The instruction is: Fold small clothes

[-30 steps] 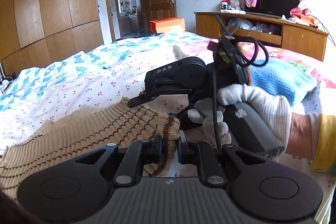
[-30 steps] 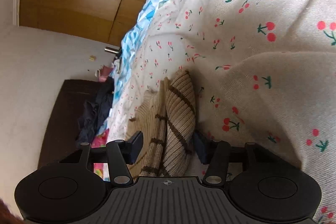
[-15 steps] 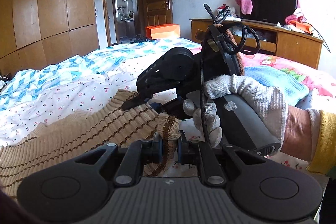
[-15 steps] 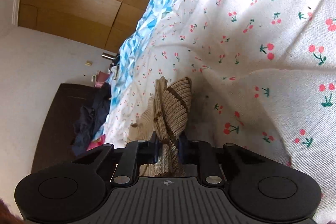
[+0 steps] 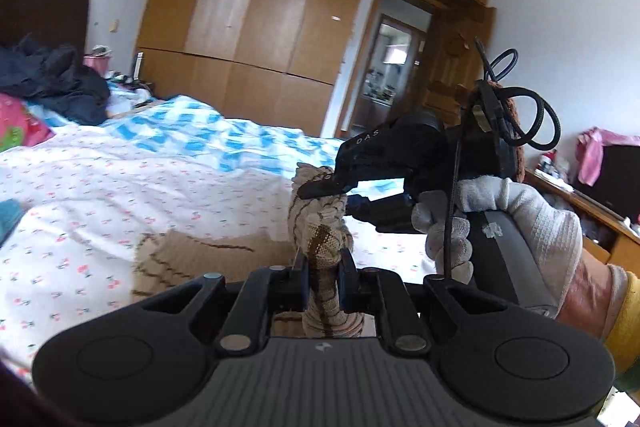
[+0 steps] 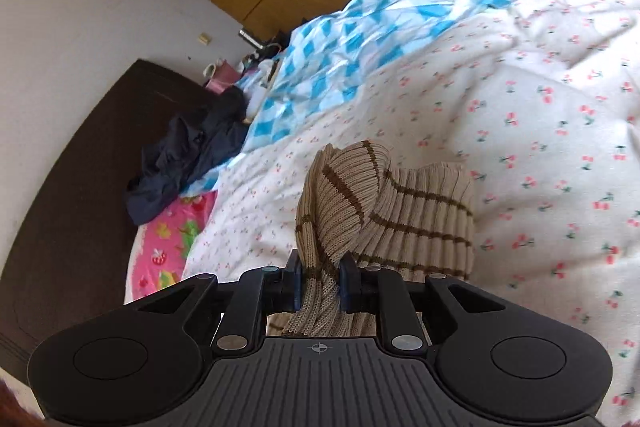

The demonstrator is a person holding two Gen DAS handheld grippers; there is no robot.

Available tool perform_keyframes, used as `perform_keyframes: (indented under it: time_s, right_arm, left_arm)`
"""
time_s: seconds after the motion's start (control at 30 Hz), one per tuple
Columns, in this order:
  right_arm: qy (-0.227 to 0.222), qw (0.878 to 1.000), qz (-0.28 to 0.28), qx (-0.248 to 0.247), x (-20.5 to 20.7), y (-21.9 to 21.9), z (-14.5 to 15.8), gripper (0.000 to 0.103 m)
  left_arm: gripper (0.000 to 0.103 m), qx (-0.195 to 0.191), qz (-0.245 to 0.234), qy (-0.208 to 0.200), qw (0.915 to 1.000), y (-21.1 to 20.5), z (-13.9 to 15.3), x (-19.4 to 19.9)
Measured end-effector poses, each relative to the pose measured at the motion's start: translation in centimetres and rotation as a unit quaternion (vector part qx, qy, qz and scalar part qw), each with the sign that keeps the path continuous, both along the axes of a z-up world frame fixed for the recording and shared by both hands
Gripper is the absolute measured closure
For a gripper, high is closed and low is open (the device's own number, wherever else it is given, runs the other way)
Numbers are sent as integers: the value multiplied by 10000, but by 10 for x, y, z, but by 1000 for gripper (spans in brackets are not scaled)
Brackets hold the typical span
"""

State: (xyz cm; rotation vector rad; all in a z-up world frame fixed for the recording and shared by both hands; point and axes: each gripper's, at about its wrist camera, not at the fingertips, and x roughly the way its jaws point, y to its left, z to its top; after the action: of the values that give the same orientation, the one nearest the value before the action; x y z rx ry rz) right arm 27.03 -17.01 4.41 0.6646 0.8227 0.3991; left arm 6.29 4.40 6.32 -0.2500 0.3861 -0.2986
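Two hand-held grippers clamp one beige ribbed knit garment with brown stripes: left hand-held gripper, right hand-held gripper, above the cherry-print bed.

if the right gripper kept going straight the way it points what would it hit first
The right gripper, shut on the striped knit garment, points down at the bed. Past the bunched knit it carries, it would probably first meet the cherry-print sheet; depth is hard to judge.
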Motion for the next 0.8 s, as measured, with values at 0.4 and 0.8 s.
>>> perform_keyframes:
  time_s: [0.4, 0.8]
  right_arm:
    - [196, 9791, 992, -1764, 27, 173, -43, 85]
    - [9, 9755, 1330, -1754, 22, 198, -31, 60]
  left_arm:
    - [85, -303, 982, 1161, 9879, 85, -65, 15]
    - [78, -417, 1266, 1532, 9792, 105, -66, -2]
